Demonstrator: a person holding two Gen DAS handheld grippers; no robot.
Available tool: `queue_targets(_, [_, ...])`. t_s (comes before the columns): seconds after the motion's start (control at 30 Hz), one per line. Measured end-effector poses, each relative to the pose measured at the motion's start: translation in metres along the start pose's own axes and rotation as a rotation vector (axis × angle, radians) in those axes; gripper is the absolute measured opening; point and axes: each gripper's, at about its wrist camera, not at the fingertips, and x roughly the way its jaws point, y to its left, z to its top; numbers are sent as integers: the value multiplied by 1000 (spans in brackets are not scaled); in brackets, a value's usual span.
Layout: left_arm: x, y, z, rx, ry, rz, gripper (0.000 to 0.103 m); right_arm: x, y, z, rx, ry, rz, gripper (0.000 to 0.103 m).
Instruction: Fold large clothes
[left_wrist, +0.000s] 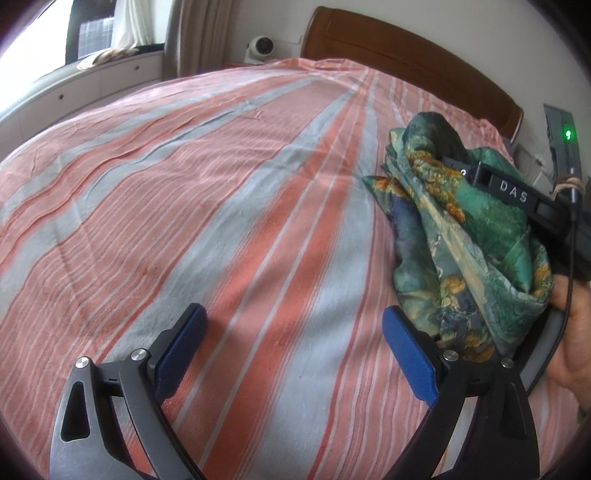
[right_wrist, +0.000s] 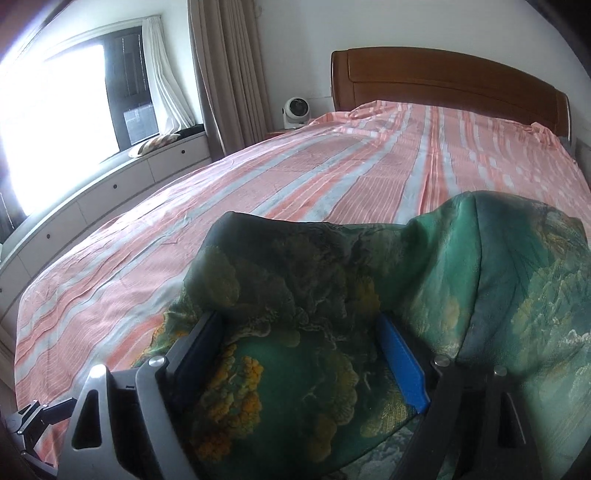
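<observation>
A green patterned garment (left_wrist: 461, 236) with orange and blue print hangs bunched above the right side of the striped bed (left_wrist: 221, 192). My left gripper (left_wrist: 295, 343) is open and empty over the bedsheet, left of the cloth. In the right wrist view the garment (right_wrist: 295, 332) is draped over my right gripper (right_wrist: 299, 339) and fills the gap between its wide-apart fingers. The right gripper's black body (left_wrist: 517, 199) shows in the left wrist view, under the cloth. Whether the right fingers pinch the cloth is hidden.
The pink and grey striped sheet (right_wrist: 332, 177) covers the whole bed. A wooden headboard (right_wrist: 443, 81) stands at the far end. A small white fan (right_wrist: 295, 110) sits beside it. A window seat with drawers (right_wrist: 110, 184) and curtains (right_wrist: 221, 74) runs along the left.
</observation>
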Motion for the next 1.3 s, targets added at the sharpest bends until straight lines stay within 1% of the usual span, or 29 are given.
queue_targets(0.17, [5,-4,-3,30,-9,25,99,-3,5,1,-20,-1,-35,85])
queue_targets(0.3, [10,-12,-7,76,-13,70,99,-4,11,12,-21,53,-63,86])
queue_targets(0.37, [10,-12,-8,82,-17,74,100,-12,13,22,-22,71,-80,87])
queue_targets(0.47, [9,-10,-8,73,-20,64,100,-40,16,39,-29,65,-76,87])
queue_targets(0.53, [8,-10,-8,72,-19,64,100,-65,16,47,-34,40,-71,87])
queue_targets(0.63, [9,-10,-7,74,-17,69,100,-102,12,49,-24,-5,-78,88])
queue_targets(0.7, [8,-10,-7,74,-16,70,100,-128,7,43,3,-37,-91,88])
queue_targets(0.8, [9,-11,-6,75,-15,70,101,-144,2,22,40,-61,-115,92])
queue_targets(0.87, [9,-11,-7,77,-17,72,101,-133,6,6,25,-24,-120,92])
queue_targets(0.9, [9,-11,-7,78,-18,74,101,-117,10,-6,8,24,-111,92])
queue_targets(0.93, [9,-12,-8,82,-20,75,101,-107,12,-12,-2,50,-109,92])
queue_targets(1.0, [9,-13,-9,89,-24,78,102,-84,20,-25,-54,96,-131,95])
queue_targets(1.07, [8,-14,-11,92,-29,77,102,-81,23,-24,-73,75,-150,96])
queue_targets(1.17, [8,-13,-12,89,-32,70,102,-92,17,-17,-42,61,-145,96])
queue_targets(1.23, [7,-13,-13,90,-33,71,102,-118,14,-15,-16,4,-145,96])
queue_targets(1.3, [7,-13,-14,91,-33,73,102,-145,9,-23,3,-40,-140,96])
